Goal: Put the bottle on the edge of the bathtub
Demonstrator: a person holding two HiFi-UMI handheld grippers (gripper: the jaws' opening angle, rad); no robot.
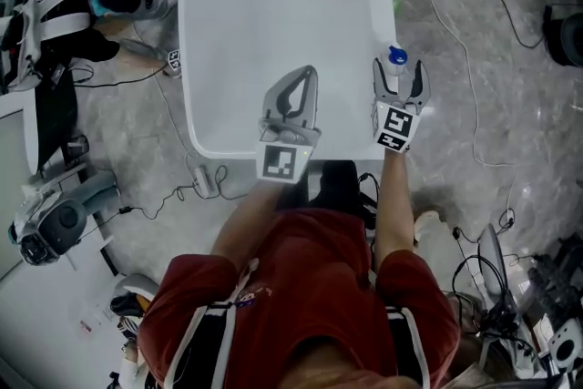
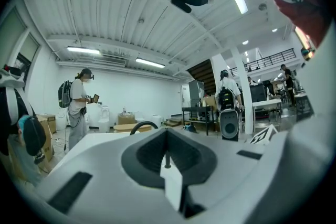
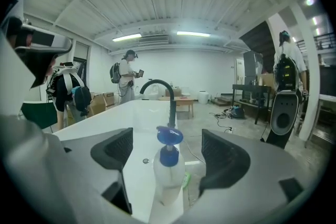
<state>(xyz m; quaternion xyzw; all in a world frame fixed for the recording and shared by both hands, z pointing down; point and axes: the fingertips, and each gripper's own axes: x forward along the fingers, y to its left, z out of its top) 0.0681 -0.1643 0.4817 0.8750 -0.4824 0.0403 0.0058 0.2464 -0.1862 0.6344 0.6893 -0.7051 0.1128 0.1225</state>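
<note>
one translucent blue-pump bottle (image 3: 169, 173) upright on 3 o'clock edge of white bathtub (image 1: 264, 23), between apart fingers of right gripper (image 1: 399, 68); left gripper (image 1: 311, 70) fingers together.

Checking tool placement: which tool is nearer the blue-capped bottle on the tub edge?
Right. The right tool is open around the bottle, jaws either side without pressing it. The left tool hangs shut over the bathtub basin, off to the bottle's left.
</note>
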